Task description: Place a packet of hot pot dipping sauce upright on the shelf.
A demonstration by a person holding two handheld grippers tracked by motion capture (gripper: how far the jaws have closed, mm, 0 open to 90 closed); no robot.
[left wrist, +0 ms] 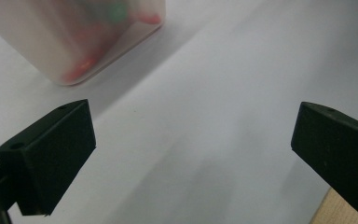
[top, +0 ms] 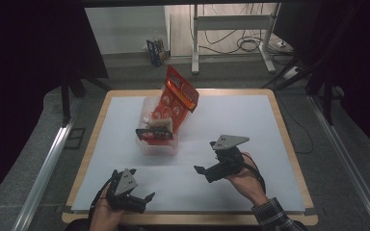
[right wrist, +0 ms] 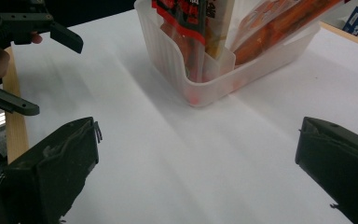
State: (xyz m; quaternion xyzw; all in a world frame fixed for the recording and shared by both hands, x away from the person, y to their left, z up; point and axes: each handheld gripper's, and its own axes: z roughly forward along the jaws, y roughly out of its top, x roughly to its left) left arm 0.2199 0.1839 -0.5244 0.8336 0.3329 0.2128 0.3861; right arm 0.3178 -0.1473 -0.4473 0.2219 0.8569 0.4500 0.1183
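With both my left gripper (top: 142,198) and right gripper (top: 203,172) spread and empty, I could tip the leaning orange snack packet (top: 179,97) out of the clear bin (top: 160,144).

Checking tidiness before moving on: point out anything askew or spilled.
The tall orange snack packet leans tilted, sticking well above the rim of the clear plastic bin. Nothing is spilled on the white table sheet. Both grippers are open, apart from the bin.
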